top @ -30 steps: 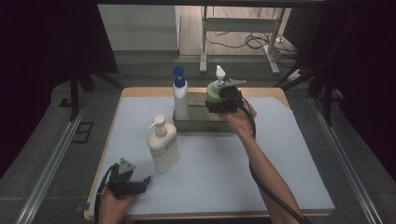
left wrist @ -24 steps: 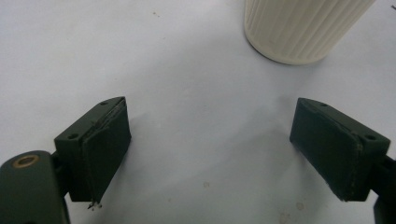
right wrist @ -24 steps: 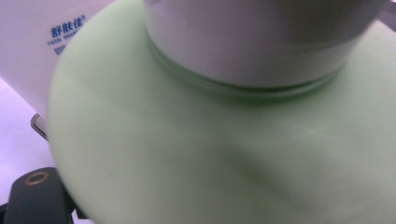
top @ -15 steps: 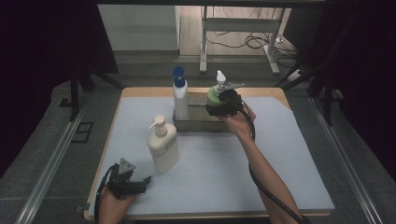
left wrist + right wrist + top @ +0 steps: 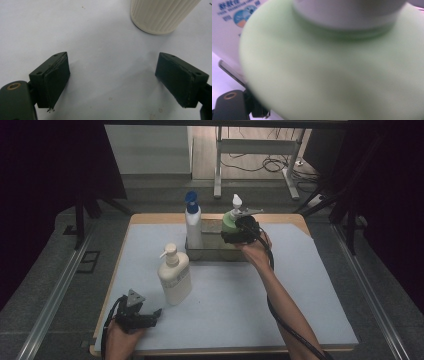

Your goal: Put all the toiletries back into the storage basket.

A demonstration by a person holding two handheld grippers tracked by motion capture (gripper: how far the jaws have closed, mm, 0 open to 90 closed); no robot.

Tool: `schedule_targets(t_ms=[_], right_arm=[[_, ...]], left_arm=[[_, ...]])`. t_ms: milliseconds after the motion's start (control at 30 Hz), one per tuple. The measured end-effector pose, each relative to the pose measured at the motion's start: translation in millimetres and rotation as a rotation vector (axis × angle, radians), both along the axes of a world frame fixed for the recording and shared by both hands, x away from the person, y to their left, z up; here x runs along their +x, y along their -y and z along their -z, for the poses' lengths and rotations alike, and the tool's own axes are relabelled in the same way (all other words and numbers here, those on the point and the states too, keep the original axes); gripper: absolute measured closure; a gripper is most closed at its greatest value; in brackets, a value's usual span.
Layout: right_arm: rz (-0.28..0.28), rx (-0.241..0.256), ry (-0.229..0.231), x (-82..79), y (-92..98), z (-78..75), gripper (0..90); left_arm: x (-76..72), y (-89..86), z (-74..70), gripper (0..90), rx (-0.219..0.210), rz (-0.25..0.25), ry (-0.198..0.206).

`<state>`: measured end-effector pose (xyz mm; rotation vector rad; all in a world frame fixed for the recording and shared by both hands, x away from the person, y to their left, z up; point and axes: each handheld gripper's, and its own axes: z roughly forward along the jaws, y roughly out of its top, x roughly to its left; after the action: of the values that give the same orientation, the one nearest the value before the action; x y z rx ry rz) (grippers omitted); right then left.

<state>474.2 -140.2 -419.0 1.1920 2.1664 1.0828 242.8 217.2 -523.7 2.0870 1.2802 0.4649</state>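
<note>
A green pump bottle point(image 5: 229, 221) with a white pump head stands at the right end of a metal tray point(image 5: 212, 254). My right gripper point(image 5: 231, 234) is shut on it at the body. In the right gripper view the green bottle point(image 5: 332, 75) is blurred and very close between the jaws. A white bottle with a blue cap point(image 5: 193, 225) stands at the tray's left end. A cream pump bottle point(image 5: 174, 276) stands on the mat in front of the tray. My left gripper point(image 5: 156, 312) rests open on the mat near the front edge. Just beyond its jaws is the cream bottle's ribbed base point(image 5: 160, 15).
A pale blue mat point(image 5: 300, 285) covers the wooden table; its right half is bare. Past the far edge stand table legs and cables on the floor point(image 5: 260, 165). Metal rails point(image 5: 55, 290) run along both sides of the table.
The right gripper and the green bottle have come down very slightly at the tray. The left gripper has not moved.
</note>
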Motion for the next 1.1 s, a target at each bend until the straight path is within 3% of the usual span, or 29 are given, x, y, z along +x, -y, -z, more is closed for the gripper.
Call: schedule_targets(t_ms=[267, 567, 700, 800, 900, 1100], right_arm=[[-0.023, 0.008, -0.013, -4.5, 6.1, -2.3, 9.0], [-0.058, -0.062, 0.013, -18.0, 14.3, -7.5, 1.5], [-0.082, -0.059, 0.013, -24.8, 18.3, -6.9, 0.0], [-0.080, -0.066, 0.002, -28.6, 22.1, -5.6, 5.6], [-0.079, -0.025, 0.005, -32.0, 30.0, -5.4, 14.0], [-0.065, -0.003, 0.022, -37.9, 43.3, -5.6, 34.5]], left_arm=[[0.0, 0.0, 0.0, 12.3, 0.000, 0.000, 0.000], [-0.1, 0.1, 0.0, 12.3, 0.001, -0.001, 0.000], [-0.1, 0.1, -0.1, 12.3, 0.001, -0.001, 0.000], [-0.1, 0.1, -0.1, 12.3, 0.001, -0.001, 0.000], [-0.1, 0.1, -0.1, 12.3, 0.001, -0.001, -0.001], [-0.1, 0.1, -0.1, 12.2, 0.002, -0.001, -0.001]])
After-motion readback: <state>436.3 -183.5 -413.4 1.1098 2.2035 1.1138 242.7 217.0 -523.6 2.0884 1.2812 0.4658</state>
